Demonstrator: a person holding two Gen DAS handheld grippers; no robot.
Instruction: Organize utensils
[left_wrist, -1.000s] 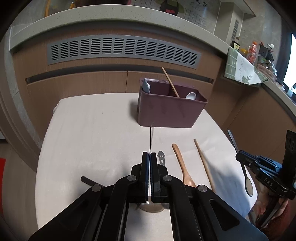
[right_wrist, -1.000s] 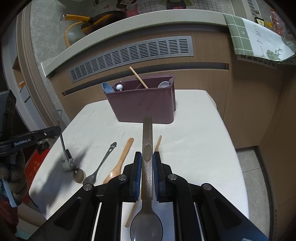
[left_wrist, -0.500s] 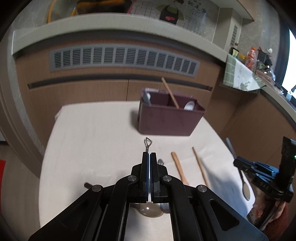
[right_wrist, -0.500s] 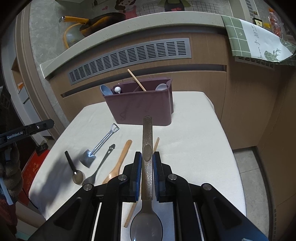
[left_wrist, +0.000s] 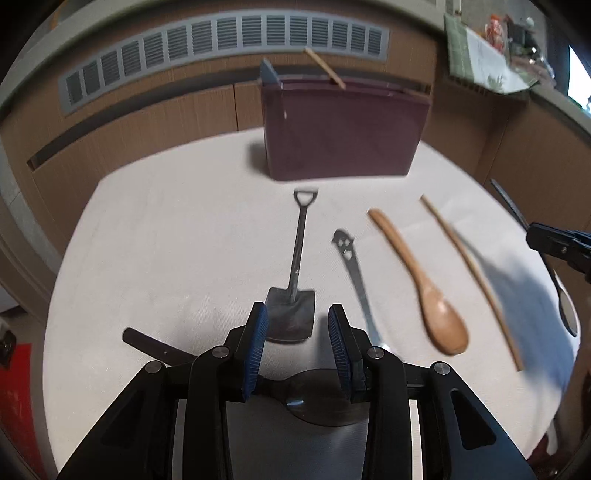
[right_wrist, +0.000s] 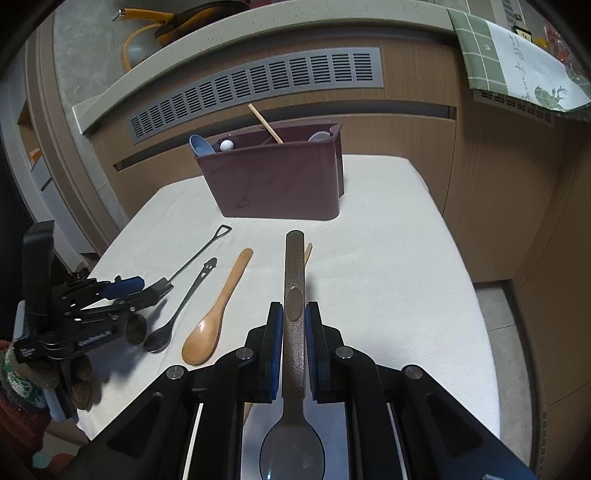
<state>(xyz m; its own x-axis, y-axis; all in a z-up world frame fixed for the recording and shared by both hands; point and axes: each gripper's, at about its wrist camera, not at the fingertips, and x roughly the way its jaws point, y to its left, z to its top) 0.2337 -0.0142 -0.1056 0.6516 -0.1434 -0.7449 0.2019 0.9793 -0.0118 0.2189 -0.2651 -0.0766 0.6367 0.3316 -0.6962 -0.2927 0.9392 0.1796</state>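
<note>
My left gripper (left_wrist: 297, 325) is open, low over the blade of a shovel-shaped metal spoon (left_wrist: 295, 273) that lies on the white table (left_wrist: 166, 240). My right gripper (right_wrist: 294, 325) is shut on a speckled metal spoon (right_wrist: 293, 280), handle pointing forward, above the table. A maroon utensil holder (left_wrist: 343, 129), also in the right wrist view (right_wrist: 277, 173), stands at the back with several utensils in it. A skull-handled spoon (left_wrist: 351, 266), a wooden spoon (left_wrist: 421, 280) and a wooden chopstick (left_wrist: 469, 266) lie to the right of the shovel spoon.
A dark spoon handle (left_wrist: 147, 343) lies left of my left gripper. Wooden cabinets with a grey vent (right_wrist: 258, 81) stand behind the table. A green cloth (right_wrist: 517, 55) hangs over the counter at the right. The table's right edge (right_wrist: 476, 295) drops to the floor.
My left gripper lowered the shovel spoon onto the table, then opened and let it go. My right gripper kept hold of its spoon with little movement.
</note>
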